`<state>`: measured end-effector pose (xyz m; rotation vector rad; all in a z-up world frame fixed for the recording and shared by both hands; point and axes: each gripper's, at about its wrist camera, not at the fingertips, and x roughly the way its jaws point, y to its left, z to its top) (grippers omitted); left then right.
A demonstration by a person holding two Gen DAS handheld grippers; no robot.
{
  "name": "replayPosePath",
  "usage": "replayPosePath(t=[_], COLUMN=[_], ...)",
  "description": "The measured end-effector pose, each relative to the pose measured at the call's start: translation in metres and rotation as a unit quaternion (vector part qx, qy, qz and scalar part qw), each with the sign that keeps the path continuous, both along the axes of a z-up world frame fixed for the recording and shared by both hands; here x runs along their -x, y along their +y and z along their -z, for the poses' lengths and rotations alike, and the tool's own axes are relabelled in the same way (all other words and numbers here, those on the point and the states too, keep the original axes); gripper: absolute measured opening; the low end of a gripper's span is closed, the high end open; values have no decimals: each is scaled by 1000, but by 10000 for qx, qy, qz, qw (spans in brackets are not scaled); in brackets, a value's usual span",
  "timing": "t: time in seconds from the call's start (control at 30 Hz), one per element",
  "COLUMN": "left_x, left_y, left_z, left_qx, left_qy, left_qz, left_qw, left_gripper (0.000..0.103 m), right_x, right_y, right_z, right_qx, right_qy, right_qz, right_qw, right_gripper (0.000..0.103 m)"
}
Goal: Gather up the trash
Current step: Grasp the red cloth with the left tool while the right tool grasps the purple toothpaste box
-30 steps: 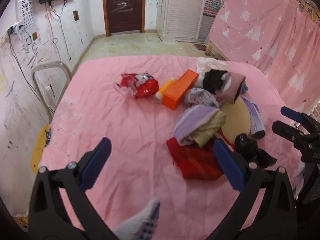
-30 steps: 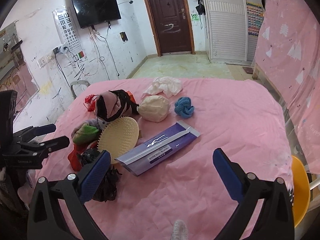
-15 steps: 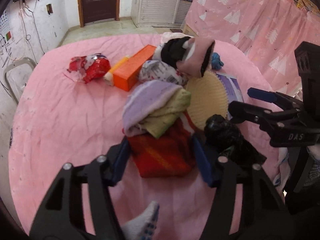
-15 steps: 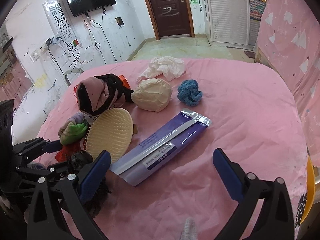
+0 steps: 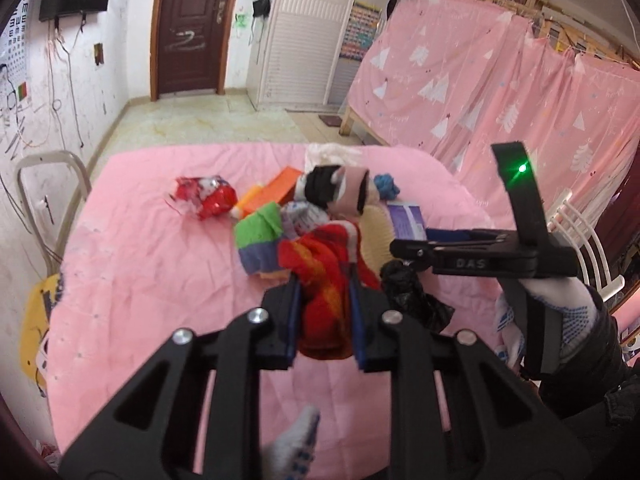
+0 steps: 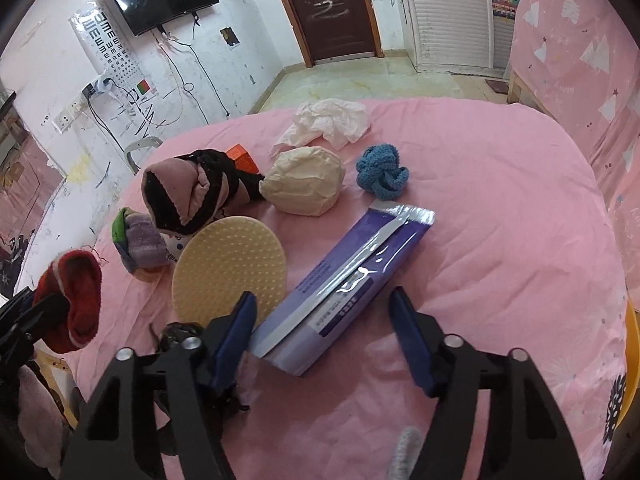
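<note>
My left gripper (image 5: 323, 292) is shut on a red knitted cloth (image 5: 324, 280) and holds it lifted off the pink bed; it also shows in the right wrist view (image 6: 78, 300). My right gripper (image 6: 322, 316) is open, its fingers astride the near end of a purple foil package (image 6: 352, 280). A black plastic bag (image 5: 412, 296) lies just below the right gripper. A red snack wrapper (image 5: 206, 198) lies at the far left. Crumpled white paper (image 6: 328, 120) lies at the far edge.
On the pink bed (image 6: 500, 240) lie a round beige bumpy pad (image 6: 228, 268), a beige bundle (image 6: 304, 186), a blue knit ball (image 6: 382, 172), a pink-black cloth (image 6: 192, 192), a green-purple cloth (image 5: 260, 240) and an orange box (image 5: 276, 190). A pink curtain (image 5: 500, 92) hangs on the right.
My left gripper closed on the red cloth and lifted it. My right gripper moved down and forward over the near end of the purple package.
</note>
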<state>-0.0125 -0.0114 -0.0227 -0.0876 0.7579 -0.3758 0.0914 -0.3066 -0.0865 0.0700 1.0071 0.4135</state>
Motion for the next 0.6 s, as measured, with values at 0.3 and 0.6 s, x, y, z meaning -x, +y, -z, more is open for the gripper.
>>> replayPosePath(t=[0.3, 0.6], left_x=[16, 11], left_y=[22, -5], left_z=[-16, -37], left_qx=[121, 20], left_qy=[-271, -489], left_qz=[-105, 52], left_qw=[9995, 9988], left_gripper=[19, 20], right_x=[8, 27], right_y=[6, -46], right_z=[-3, -23], right_qx=[131, -491], right_qy=[-104, -396], right_qz=[-53, 400], right_qw=[9998, 9972], right_gripper=[21, 6])
